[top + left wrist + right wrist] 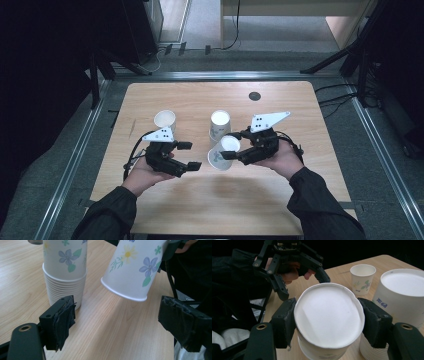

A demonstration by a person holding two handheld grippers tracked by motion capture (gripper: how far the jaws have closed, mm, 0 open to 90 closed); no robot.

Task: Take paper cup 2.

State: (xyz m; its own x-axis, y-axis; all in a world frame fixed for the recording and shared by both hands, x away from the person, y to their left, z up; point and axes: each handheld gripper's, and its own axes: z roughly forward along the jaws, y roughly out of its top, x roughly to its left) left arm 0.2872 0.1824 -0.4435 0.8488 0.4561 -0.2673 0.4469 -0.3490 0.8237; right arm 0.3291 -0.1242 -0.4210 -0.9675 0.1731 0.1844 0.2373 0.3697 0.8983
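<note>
One cup (222, 154) is pinched base-up by the right gripper (231, 154), just beside the stack (219, 126) | left gripper (191, 155) is held spread, nothing in it | lone upright cup (164, 120) is already parked left of the stack | held cup's not yet set down, looks like

On the table (280, 200), the stack of cups (220, 125) is standing near the middle, bottoms up. A single cup (165, 120) is sitting upright to its left. Just before the stack, an upturned cup (222, 152) is hanging tilted between the two grippers.
</note>
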